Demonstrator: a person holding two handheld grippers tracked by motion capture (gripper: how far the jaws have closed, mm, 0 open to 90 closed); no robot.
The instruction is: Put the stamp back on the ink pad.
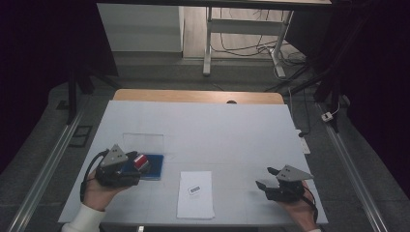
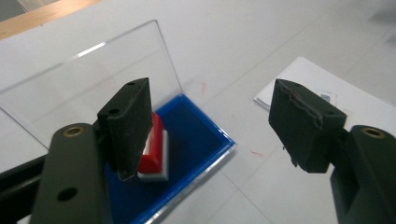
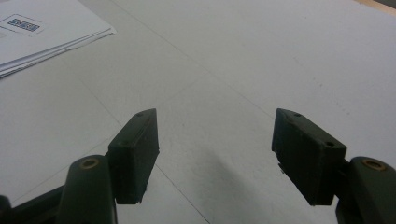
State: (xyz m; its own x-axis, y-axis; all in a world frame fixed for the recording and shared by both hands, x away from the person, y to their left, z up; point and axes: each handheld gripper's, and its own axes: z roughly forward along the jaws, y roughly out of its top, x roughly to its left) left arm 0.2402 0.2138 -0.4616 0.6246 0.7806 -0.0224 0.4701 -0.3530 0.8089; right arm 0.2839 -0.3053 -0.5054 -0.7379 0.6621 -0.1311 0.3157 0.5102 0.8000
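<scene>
A shallow blue case (image 1: 155, 170) lies on the white table at the left, its clear lid (image 1: 143, 142) swung back flat behind it. A red and white stamp (image 1: 141, 161) rests inside it. My left gripper (image 1: 137, 169) hovers at the case's near-left side, held in a hand with a white sleeve. In the left gripper view the jaws of that gripper (image 2: 210, 107) stand wide apart and hold nothing. There the stamp (image 2: 156, 149) lies on the blue case (image 2: 196, 135) just beside the left jaw, and the lid (image 2: 93, 84) rises behind. My right gripper (image 1: 266, 177) rests open at the front right.
A stack of white paper (image 1: 196, 198) with a barcode label lies at the front middle, between the two hands; its corner (image 3: 37, 32) is far left in the right gripper view. The right gripper (image 3: 215, 121) faces bare white table. A wooden edge (image 1: 198, 95) borders the far side.
</scene>
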